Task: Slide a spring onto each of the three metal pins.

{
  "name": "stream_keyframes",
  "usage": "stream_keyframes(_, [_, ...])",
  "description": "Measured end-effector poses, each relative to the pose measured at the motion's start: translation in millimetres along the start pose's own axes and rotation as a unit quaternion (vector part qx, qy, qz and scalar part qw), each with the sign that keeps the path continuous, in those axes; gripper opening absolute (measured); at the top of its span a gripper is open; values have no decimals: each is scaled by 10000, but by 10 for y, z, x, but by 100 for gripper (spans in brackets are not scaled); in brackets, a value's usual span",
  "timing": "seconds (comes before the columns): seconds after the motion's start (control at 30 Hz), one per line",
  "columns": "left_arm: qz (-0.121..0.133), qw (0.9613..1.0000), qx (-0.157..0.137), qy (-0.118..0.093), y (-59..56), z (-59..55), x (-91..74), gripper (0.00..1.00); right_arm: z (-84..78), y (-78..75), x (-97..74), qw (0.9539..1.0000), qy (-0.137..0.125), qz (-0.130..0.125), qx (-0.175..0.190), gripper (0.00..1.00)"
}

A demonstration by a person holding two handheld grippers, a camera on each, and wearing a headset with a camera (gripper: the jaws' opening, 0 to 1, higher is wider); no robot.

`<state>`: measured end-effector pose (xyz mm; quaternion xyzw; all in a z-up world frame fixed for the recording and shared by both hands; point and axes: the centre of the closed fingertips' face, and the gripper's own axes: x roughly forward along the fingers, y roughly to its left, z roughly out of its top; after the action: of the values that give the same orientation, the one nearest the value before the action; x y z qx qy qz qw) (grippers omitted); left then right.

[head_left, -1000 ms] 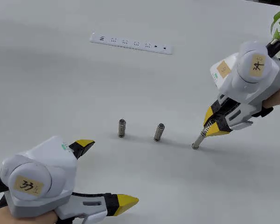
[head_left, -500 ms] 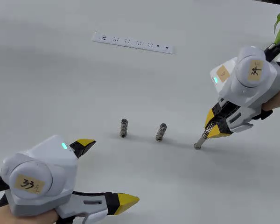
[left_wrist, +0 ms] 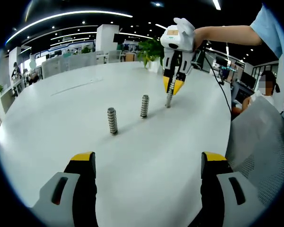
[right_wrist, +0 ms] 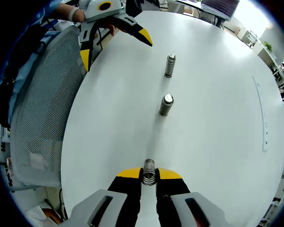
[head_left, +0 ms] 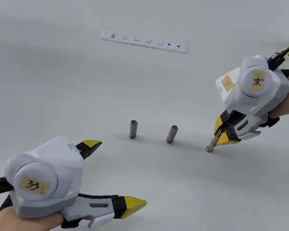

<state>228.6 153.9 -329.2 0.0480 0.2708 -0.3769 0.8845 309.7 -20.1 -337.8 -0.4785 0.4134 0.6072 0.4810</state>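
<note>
Head view: the right gripper (head_left: 221, 136) has its fingers closed on the spring (head_left: 215, 140) over the rightmost pin (head_left: 209, 150), whose axis leans up-right from the surface (head_left: 62, 72). The left gripper (head_left: 115, 173) hovers near-left, fingers wide apart, empty.

Left gripper view: the middle sprung pin (left_wrist: 144, 106) and left sprung pin (left_wrist: 112, 120) stand apart.

Right gripper view: the spring sits between the fingers, with open room around.

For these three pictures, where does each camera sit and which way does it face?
Head view: on the headset, facing down at the table, left gripper and right gripper.
Left gripper view: on the left gripper, facing along the spring row toward the right gripper; own jaws open.
Right gripper view: on the right gripper, facing back; own jaws clamp the end spring.
All share the spring row.
</note>
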Motion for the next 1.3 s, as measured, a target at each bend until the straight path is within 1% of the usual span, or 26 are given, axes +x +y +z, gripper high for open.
stream_keyframes(0.33, [-30,10000,5,0,-11,8,9,91,-9,63,89,9999,103,29,14,8])
stream_keyframes(0.47, [-35,10000,6,5,-10,10,12,91,-39,30,129,9999,117,33,13,8])
stream_keyframes(0.6, [-34,10000,7,4,-10,11,12,91,-7,55,152,9999,135,33,-16,8])
stream_keyframes(0.67, [-33,10000,12,6,-8,10,10,91,-26,22,176,9999,146,30,-14,8])
stream_keyframes(0.97, [-36,10000,9,11,-9,3,7,90,-15,32,179,9998,191,0,-31,8])
stream_keyframes(1.3, [-46,10000,24,-29,-18,33,5,90,-13,20,205,9998,185,39,-5,9])
